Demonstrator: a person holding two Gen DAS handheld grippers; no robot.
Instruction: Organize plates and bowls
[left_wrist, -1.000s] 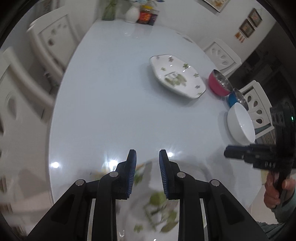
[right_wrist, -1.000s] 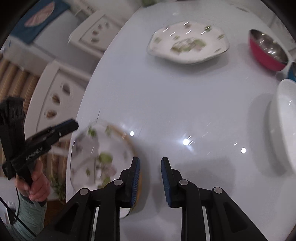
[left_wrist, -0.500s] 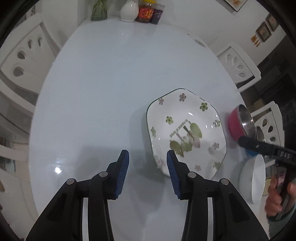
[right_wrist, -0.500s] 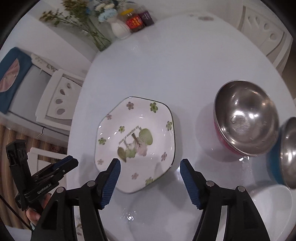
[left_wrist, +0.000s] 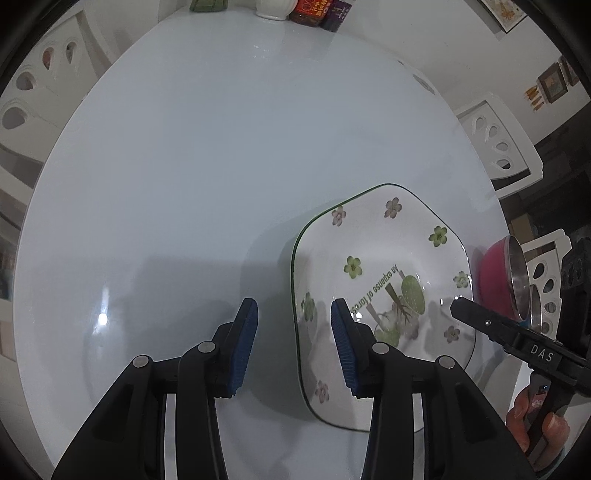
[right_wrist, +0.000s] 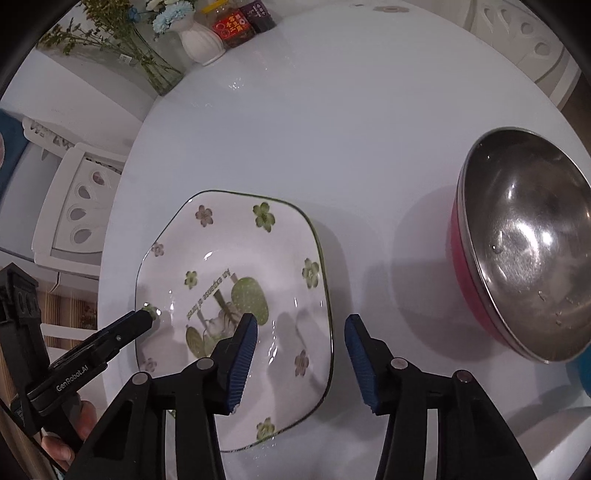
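A white plate with green and pink flowers (left_wrist: 380, 280) lies flat on the white round table (left_wrist: 207, 155); it also shows in the right wrist view (right_wrist: 236, 288). My left gripper (left_wrist: 293, 314) is open, its jaws either side of the plate's left rim. My right gripper (right_wrist: 300, 326) is open, its jaws either side of the plate's right rim. A pink steel-lined bowl (right_wrist: 524, 254) stands to the right of the plate, also at the left wrist view's right edge (left_wrist: 502, 277). A blue bowl (right_wrist: 581, 373) peeks out behind it.
A white vase (right_wrist: 201, 44), a glass vase with green stems (right_wrist: 147, 62) and jars (right_wrist: 236, 27) stand at the table's far edge. White chairs (right_wrist: 79, 206) ring the table. A white bowl's rim (right_wrist: 546, 432) shows at bottom right.
Both grippers have moved in over the flowered plate and opened wider. A second flowered plate near the front edge, seen a second ago, is out of view now.
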